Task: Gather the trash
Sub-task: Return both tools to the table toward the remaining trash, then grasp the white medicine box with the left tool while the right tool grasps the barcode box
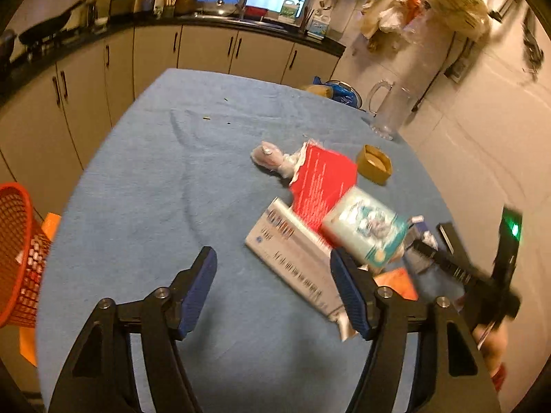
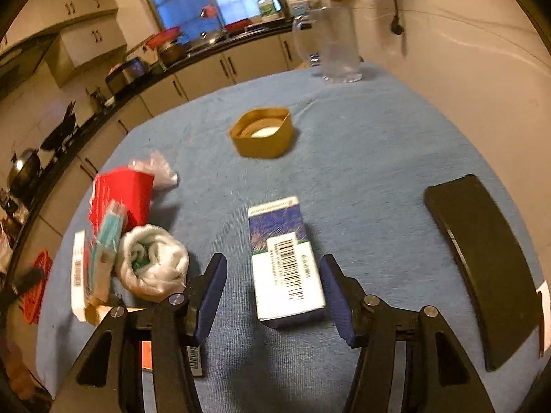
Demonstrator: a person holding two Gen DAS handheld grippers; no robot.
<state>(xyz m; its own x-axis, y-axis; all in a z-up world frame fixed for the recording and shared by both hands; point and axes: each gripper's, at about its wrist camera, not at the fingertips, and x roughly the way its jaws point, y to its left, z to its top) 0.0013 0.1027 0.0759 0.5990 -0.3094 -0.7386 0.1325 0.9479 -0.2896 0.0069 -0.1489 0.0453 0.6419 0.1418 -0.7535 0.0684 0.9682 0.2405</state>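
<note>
Trash lies on the blue tablecloth (image 1: 144, 189). In the right wrist view my right gripper (image 2: 273, 292) is open around a blue-and-white carton (image 2: 286, 261) lying flat between its pads. To its left are a white crumpled wrapper (image 2: 151, 265), a teal pack (image 2: 108, 241), a red box (image 2: 120, 196) and a long white box (image 2: 78, 272). In the left wrist view my left gripper (image 1: 273, 292) is open and empty over the cloth, the long white box (image 1: 292, 258) by its right pad. The teal pack (image 1: 365, 230), red box (image 1: 323, 179) and clear plastic bag (image 1: 272, 158) lie beyond. The right gripper shows blurred (image 1: 482, 275).
An orange mesh basket (image 1: 17, 258) stands off the table's left edge. A gold lid (image 2: 263, 132) and a clear jug (image 2: 335, 44) stand farther back. A black flat device (image 2: 482, 261) lies at the right. Kitchen counters and cabinets (image 1: 206, 48) run behind; a wall is at the right.
</note>
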